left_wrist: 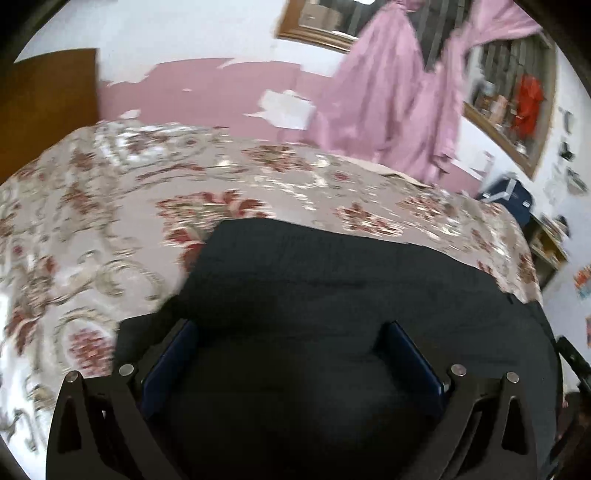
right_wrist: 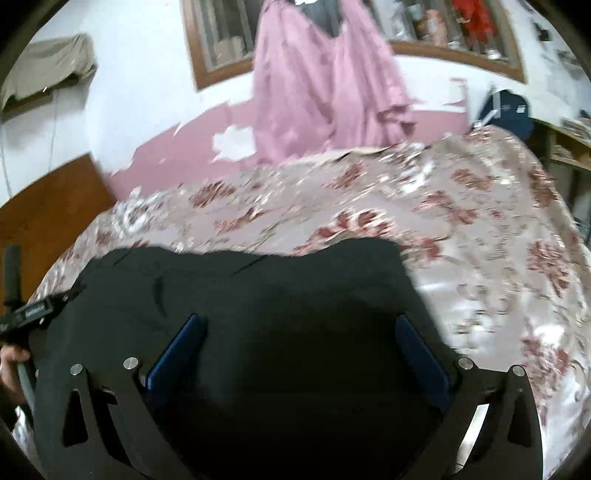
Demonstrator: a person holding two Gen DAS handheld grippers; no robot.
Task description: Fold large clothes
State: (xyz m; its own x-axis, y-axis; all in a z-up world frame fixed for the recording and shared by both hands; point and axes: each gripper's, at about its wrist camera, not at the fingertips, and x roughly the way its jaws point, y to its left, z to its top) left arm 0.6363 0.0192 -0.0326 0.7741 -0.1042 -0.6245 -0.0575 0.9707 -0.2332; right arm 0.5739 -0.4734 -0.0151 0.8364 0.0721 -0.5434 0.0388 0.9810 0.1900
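Blue finger pads (left_wrist: 168, 363) of the left gripper (left_wrist: 291, 332) spread wide apart over black cloth, nothing pinched between them. Same with the right gripper (right_wrist: 301, 325): jaws well apart, blue pads (right_wrist: 176, 354) either side of dark fabric, no hold on anything. Black garment (left_wrist: 351, 280) spread on the floral bedspread (left_wrist: 92, 221), close under both tools, far edge running fairly straight across the bed in the left view, wavier toward the far right corner in the right view (right_wrist: 258, 288). Hard to tell what kind of garment, or whether a single layer or already doubled; a faint crease line across it in the left view, a few shallow wrinkles near the far edge in the right view. Judging by the broad, flat, mostly smooth spread: laid out and perhaps folded once, certainly not yet down to a compact bundle. Probably left to do: grip an edge or corners on each side, bring one part over another, flatten. Beyond the bed, pink curtain (left_wrist: 388, 96) hanging by a wood-framed window (left_wrist: 314, 33), peeling pink-and-white wall (left_wrist: 221, 88), brown headboard (left_wrist: 48, 103) at the far left. Both views motion-blurred, fine detail lost.
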